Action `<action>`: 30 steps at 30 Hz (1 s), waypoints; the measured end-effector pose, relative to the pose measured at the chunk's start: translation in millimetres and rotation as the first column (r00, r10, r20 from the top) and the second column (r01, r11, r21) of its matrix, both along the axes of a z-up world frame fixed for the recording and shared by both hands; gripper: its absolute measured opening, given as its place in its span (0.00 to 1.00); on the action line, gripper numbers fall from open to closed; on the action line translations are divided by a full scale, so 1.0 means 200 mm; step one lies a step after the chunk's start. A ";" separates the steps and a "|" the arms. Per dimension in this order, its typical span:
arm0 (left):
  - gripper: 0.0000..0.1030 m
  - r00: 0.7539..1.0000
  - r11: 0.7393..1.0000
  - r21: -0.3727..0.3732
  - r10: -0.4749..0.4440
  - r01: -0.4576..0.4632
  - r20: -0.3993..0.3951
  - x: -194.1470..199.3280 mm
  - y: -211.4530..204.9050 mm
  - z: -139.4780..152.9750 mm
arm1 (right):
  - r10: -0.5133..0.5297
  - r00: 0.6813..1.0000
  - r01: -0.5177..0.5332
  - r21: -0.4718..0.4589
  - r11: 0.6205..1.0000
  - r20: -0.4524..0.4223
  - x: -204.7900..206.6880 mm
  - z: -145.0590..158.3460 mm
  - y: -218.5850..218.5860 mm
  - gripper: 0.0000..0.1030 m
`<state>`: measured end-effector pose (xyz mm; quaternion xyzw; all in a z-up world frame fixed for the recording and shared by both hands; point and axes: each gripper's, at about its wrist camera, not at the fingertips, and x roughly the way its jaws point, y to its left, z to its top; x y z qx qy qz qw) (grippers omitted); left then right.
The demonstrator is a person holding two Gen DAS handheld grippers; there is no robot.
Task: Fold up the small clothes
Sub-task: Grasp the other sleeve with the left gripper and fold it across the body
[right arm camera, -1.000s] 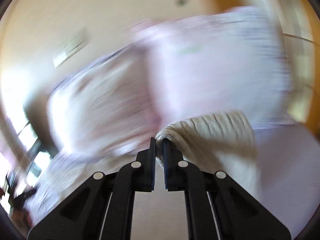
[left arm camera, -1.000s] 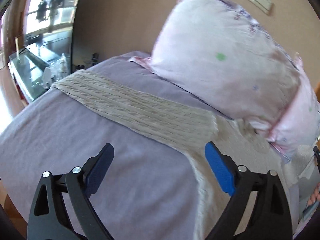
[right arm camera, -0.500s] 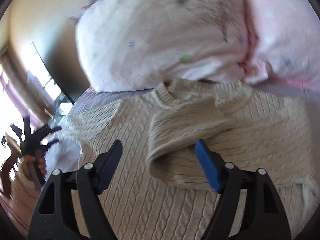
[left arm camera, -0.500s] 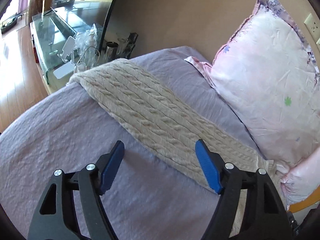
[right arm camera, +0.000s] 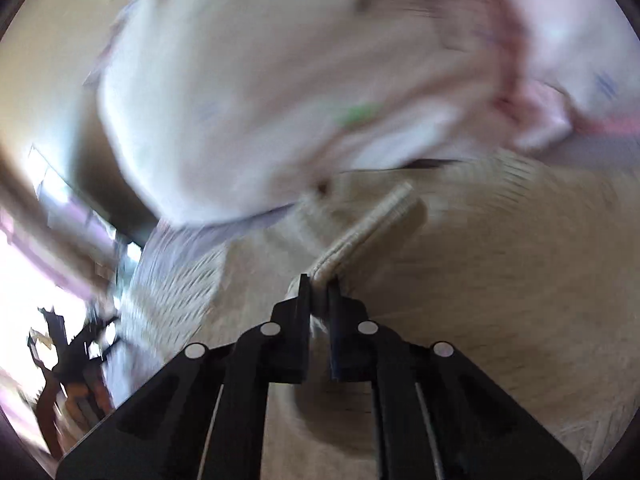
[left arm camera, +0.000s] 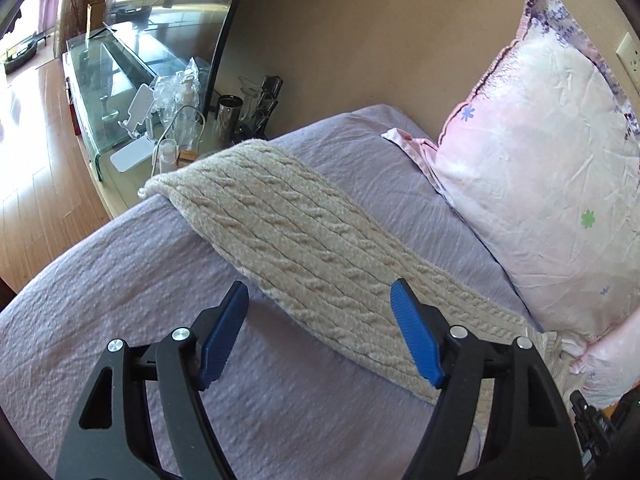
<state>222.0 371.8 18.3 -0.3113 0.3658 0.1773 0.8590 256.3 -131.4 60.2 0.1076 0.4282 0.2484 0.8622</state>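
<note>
Far left in the left wrist view: glass table (left arm camera: pixel 100 80) with a steel cup (left arm camera: pixel 229 118), a white stand (left arm camera: pixel 138 110), clear plastic bags (left arm camera: pixel 172 88) and a pump bottle (left arm camera: pixel 185 98). Wood floor (left arm camera: pixel 36 184) beyond the bed edge. Propped against the tan wall (left arm camera: pixel 360 32) at far right, a crinkled pink pillow (left arm camera: pixel 552 192) with small flower prints and a frilled purple border. Nothing lying between the left gripper (left arm camera: pixel 318 324) and the knit.

Cream cable-knit sweater (left arm camera: pixel 304 248), thick and ropy, one sleeve stretched as a long band diagonally across the wrinkled lilac bedsheet (left arm camera: pixel 120 304), cuff end at the far-left bed edge. Left gripper hovering low over the near part of that sleeve, blue ribbed pads (left arm camera: pixel 416 340) spread wide, holding nothing.

Only in the right wrist view, heavily motion-blurred: right gripper (right arm camera: pixel 319 280) with jaws pressed nearly together, pinching a ribbed folded edge of the sweater (right arm camera: pixel 368 228) above the flat knit body, pillow (right arm camera: pixel 280 80) looming behind, left gripper (right arm camera: pixel 76 344) small at far left
</note>
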 end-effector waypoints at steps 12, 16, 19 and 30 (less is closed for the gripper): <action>0.29 0.998 0.997 -0.025 0.068 -0.068 0.002 0.04 0.18 -0.02 | 0.050 0.995 -0.056 0.067 0.996 0.091 -0.20 0.11 -0.03 0.78; 0.11 0.998 0.997 0.051 0.053 -0.054 0.018 0.05 0.16 0.08 | 0.002 0.997 -0.007 0.072 0.997 0.075 -0.23 0.06 -0.17 0.78; 0.08 0.998 0.980 0.198 -0.026 0.014 0.057 0.07 -0.01 0.27 | -0.026 0.997 0.020 0.082 0.996 0.070 -0.25 0.03 -0.26 0.78; 0.08 0.614 0.568 0.497 -0.785 0.657 0.084 -0.01 -1.88 0.51 | -0.362 0.932 0.347 0.254 0.903 0.014 -0.37 -0.01 -0.97 0.78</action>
